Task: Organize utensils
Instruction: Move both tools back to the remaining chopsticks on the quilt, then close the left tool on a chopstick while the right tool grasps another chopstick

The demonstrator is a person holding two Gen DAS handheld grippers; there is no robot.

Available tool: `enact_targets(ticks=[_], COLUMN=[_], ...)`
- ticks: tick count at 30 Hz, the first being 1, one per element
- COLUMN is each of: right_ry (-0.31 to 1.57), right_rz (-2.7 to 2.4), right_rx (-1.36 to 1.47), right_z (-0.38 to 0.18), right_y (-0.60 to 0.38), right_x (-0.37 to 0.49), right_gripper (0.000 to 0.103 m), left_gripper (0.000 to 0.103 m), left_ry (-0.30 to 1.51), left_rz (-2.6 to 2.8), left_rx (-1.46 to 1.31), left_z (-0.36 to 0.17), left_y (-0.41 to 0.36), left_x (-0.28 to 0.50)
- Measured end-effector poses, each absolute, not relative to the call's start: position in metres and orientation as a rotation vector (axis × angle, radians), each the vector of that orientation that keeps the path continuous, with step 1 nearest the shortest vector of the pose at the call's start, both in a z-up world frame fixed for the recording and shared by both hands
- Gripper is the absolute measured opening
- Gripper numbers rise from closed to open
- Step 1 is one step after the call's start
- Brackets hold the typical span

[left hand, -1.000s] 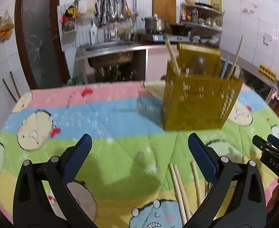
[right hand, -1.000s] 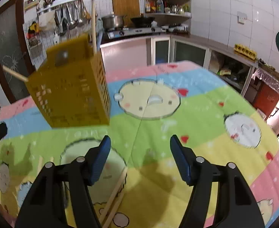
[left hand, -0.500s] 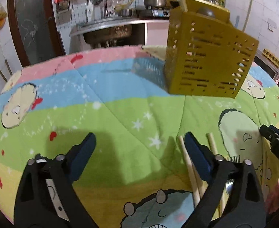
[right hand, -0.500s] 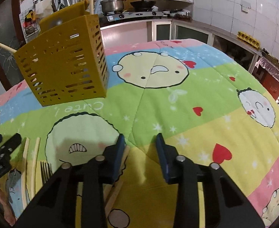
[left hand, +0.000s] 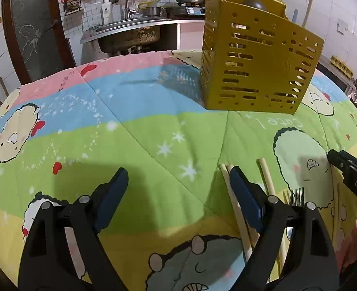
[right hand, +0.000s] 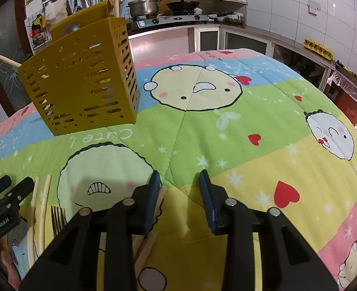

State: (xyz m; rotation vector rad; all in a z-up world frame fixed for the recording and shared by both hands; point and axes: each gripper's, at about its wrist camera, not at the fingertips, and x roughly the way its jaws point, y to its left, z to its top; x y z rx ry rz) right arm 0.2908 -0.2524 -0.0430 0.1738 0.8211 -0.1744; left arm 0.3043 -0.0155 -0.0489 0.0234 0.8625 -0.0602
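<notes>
left gripper (left hand: 178,189) hangs low over the cartoon quilt (left hand: 154,131), jaws wide, just been narrowing a bit, nothing btwn them; its right pad sits right beside a pair of chopsticks (left hand: 236,208) lying on the quilt. more chopsticks and a fork (left hand: 296,195) lie just to the right. right gripper (right hand: 179,194) also low, jaws part closed w/ a gap, only bare quilt btwn the pads; a chopstick (right hand: 160,203) lies under/beside its left pad, contact unclear. yellow slotted utensil holder (right hand: 83,82) stands upright on the far left of the quilt, w/ chopsticks sticking out the top.
</notes>
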Motion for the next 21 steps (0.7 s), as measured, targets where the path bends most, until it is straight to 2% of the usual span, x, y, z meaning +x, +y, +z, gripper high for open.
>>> enact_targets(ticks=[6,15,18,20,21], right_ry=[0.822,0.823,0.830,0.839,0.843], right_rz=[-0.175,-0.180,-0.186,-0.190,-0.192], right_rx=[0.172,0.160,0.143,0.134,0.131], right_z=[-0.043,-0.043,-0.043,-0.043,-0.043], right_y=[-0.253,-0.251,-0.247,-0.244,-0.242], right_x=[0.291,0.291,0.292,0.294,0.294], right_gripper=[0.034,0.034,0.034,0.034,0.032], left_gripper=[0.082,0.069,0.056,0.041,0.039], left_ry=[0.868,0.880,0.889,0.894,0.896], left_rz=[-0.071,-0.084,-0.097,-0.110,-0.113], left_rx=[0.030,0.051,0.051,0.063,0.066], left_z=[-0.049,-0.050,-0.049,-0.048,-0.047], left_y=[-0.019,-0.030,-0.037,-0.043,-0.046], left_x=[0.297,0.295,0.294,0.294,0.293])
